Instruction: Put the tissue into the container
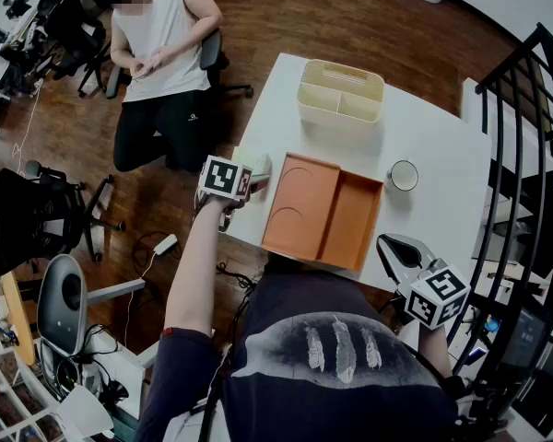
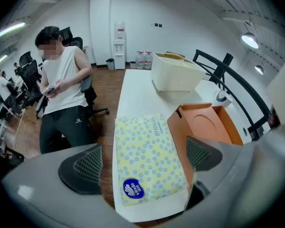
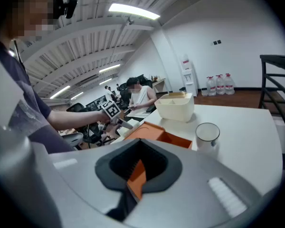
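A yellow tissue pack (image 2: 149, 158) with blue dots lies flat on the near left corner of the white table (image 2: 133, 87). My left gripper (image 2: 142, 163) is open, one jaw on each side of the pack and neither pressing it. In the head view the left gripper (image 1: 251, 180) sits at the table's left edge over the tissue pack (image 1: 263, 162). The cream container (image 1: 341, 90) with compartments stands at the table's far side. My right gripper (image 1: 394, 247) hovers shut and empty off the near right corner; its own view shows the right gripper (image 3: 138, 163) closed.
An orange tray (image 1: 323, 208) lies mid-table right beside the tissue. A white cup (image 1: 404, 175) stands to its right. A person (image 1: 161, 58) sits on a chair left of the table. A black railing (image 1: 525, 155) runs along the right side.
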Tool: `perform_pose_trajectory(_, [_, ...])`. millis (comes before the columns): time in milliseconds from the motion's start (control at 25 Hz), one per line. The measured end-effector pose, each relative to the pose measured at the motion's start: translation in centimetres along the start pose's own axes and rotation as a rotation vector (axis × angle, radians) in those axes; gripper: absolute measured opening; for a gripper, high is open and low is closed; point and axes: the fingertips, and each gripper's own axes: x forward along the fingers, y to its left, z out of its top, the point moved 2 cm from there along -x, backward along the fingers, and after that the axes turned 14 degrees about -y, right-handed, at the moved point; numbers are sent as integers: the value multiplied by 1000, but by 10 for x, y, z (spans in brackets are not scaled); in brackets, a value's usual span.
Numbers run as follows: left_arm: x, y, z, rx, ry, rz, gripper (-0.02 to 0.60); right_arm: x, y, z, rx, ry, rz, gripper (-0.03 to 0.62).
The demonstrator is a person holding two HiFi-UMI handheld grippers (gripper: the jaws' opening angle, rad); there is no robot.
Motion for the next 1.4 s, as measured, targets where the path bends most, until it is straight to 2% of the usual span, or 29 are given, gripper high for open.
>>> perform_pose_trajectory(240, [21,7,-20,-11,102,16,548,-2,-7,-11,-77,51,-29,3])
perform_pose_trajectory(320, [24,5,-25,-58,99,0,524,-5,-10,-12,-93,59,-40,3])
perform_pose_trajectory(360, [24,3,-26,-75,92,-7,468,-7,-11,-12,-95,60,-44,3])
perform_pose_trajectory(520, [19,5,-26,-80,65,6,444,-12,-15,-12,-104,56,-53,3])
perform_pose_trajectory(600, [6,12,-21,-80,22,38,441,-16,-17,-9,-108,46,-62,3])
perform_pose_trajectory(720, [-45,7,9,-96,-156,69,437,-25,-23,-4,-106,26,-84,3])
perform_pose_trajectory(800, [-83,-26,35,-126,-287,-2,437,-32,-28,-2,-99,15,-96,3])
perform_pose_trajectory(880, [-104,-81,53,-176,-370,-152,437,-40,-33,-2,-96,11,-106,3])
perform_pose_trajectory(1000, [-96,-167,56,-248,-366,-374,437,-51,-38,-3,-99,11,-113,3])
perform_pose_trajectory(1080, [-77,-209,45,-262,-307,-452,437,-58,-39,-5,-98,10,-109,3])
perform_pose_trajectory(1200, [-48,-246,24,-283,-212,-486,437,-71,-41,-8,-99,13,-108,3])
perform_pose_trajectory(1320, [-23,-263,11,-320,-163,-456,437,-84,-48,-13,-90,15,-116,3])
perform_pose_trajectory(1400, [-9,-272,8,-307,-147,-424,439,-93,-55,-16,-81,16,-118,3])
